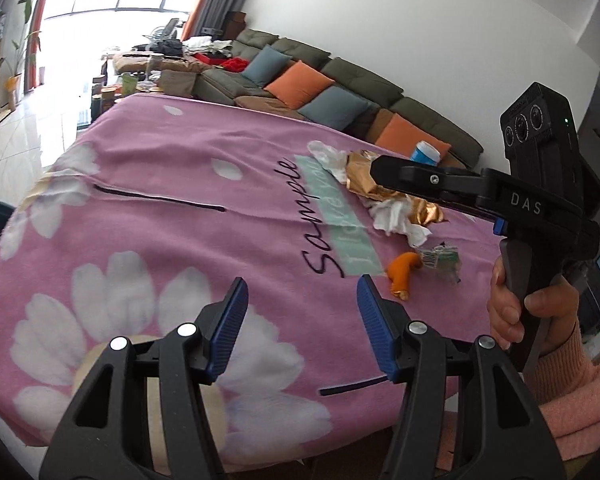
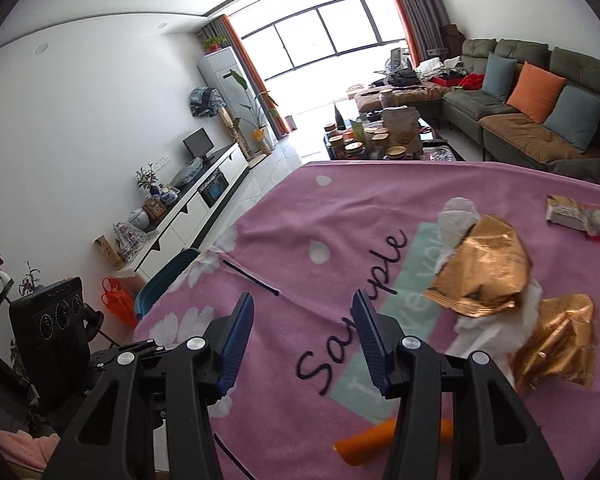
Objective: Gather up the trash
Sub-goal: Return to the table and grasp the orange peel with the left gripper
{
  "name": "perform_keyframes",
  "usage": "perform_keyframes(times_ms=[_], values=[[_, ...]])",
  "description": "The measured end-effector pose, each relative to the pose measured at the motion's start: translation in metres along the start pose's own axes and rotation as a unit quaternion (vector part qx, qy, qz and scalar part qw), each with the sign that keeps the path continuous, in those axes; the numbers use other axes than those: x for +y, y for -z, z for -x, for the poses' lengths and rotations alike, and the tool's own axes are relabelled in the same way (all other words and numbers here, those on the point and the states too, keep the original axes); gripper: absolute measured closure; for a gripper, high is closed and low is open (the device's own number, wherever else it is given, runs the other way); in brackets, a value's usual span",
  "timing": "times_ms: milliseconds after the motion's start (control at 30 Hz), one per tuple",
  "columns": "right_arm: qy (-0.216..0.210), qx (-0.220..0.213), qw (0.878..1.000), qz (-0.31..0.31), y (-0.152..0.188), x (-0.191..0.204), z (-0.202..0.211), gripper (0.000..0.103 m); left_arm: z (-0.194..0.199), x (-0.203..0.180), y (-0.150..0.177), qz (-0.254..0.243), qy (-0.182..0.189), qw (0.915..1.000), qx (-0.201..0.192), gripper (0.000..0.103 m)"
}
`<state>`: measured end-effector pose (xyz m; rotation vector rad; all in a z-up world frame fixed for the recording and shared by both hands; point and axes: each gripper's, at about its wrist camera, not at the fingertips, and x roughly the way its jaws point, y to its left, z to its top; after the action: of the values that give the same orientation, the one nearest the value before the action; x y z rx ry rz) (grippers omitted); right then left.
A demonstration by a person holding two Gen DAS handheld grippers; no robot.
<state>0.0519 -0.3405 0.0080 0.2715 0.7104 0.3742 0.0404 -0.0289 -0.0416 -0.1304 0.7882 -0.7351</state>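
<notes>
black tongs (image 1: 300,322), blue ribbed pads, pink sleeve (image 1: 572,376).

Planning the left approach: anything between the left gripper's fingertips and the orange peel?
Left wrist view: only bare pink blanket between the open left gripper and the orange peel. The clear wrapper lies just beyond the peel.

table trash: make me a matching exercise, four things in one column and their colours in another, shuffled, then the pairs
Things:
1. peel
2. foil wrapper
3. tissue
4. blanket

Colours:
a. pink
b. orange
c. white
d. gold

Pairs: 1-b, 2-d, 3-c, 4-a
</notes>
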Motion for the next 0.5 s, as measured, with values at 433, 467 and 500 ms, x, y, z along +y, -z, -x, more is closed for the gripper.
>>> perform_keyframes(times_ms=[433, 467, 500], values=[[0.094, -0.018, 0.993, -0.061, 0.040, -0.084, 0.062, 0.051, -0.073, -0.077, -0.005, -0.083, 0.032, 0.9926, 0.083, 0.048], [0.093, -0.014, 0.994, -0.063, 0.044, -0.086, 0.063, 0.051, -0.077, -0.078, -0.006, -0.083, 0.030, 0.9922, 0.088, 0.048], [0.090, -0.009, 0.994, -0.063, 0.048, -0.088, 0.064, 0.050, -0.079, -0.079, -0.006, -0.084, 0.031, 0.9917, 0.092, 0.049]])
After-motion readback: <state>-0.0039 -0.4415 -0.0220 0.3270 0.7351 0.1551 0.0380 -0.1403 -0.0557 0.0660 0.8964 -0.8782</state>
